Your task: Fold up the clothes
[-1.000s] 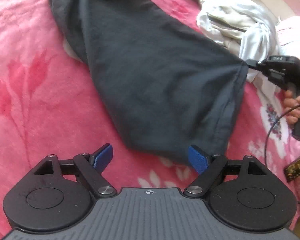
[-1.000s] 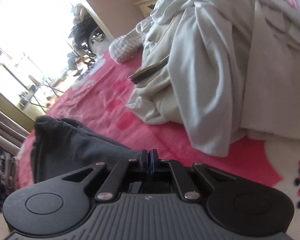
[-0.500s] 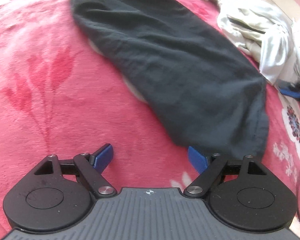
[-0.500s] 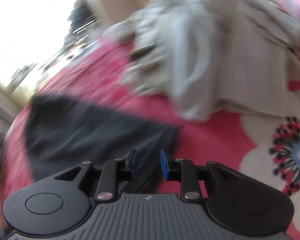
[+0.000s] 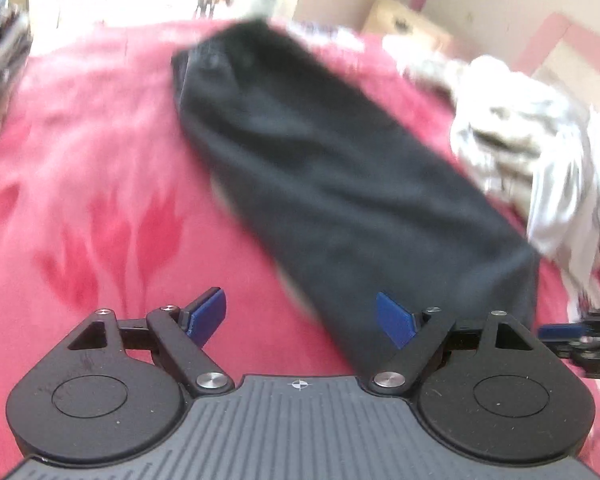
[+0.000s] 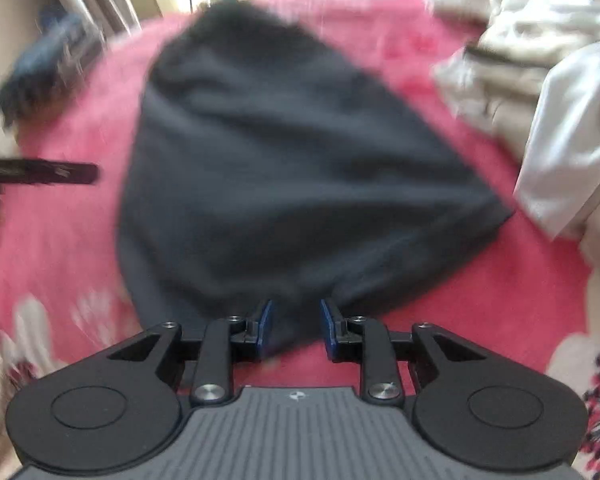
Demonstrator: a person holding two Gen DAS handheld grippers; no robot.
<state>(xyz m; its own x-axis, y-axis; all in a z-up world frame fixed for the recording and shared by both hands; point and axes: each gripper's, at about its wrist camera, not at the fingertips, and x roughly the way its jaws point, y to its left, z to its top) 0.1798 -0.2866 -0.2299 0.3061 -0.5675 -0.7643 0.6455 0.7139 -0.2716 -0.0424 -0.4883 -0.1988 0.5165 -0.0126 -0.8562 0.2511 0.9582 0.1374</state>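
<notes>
Dark garment [image 5: 340, 184] lies flat on the pink blanket [image 5: 92, 168], long and stretched away from both cameras, both views blurred. Left gripper [image 5: 304, 320] has its jaws wide apart, empty, at the garment's near edge, blue pads [image 5: 208, 314] over blanket and cloth. Right gripper [image 6: 296, 328] has jaws partly apart, holding nothing, just at the near hem. Pile of white clothes [image 6: 548, 92] sits to the right of the garment, near it

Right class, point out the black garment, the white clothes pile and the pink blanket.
black garment [image 6: 284, 168], right wrist view, middle of cloth
white clothes pile [image 6: 560, 120], right wrist view, hanging white fold
pink blanket [image 5: 92, 168], left wrist view, bare patch
</notes>
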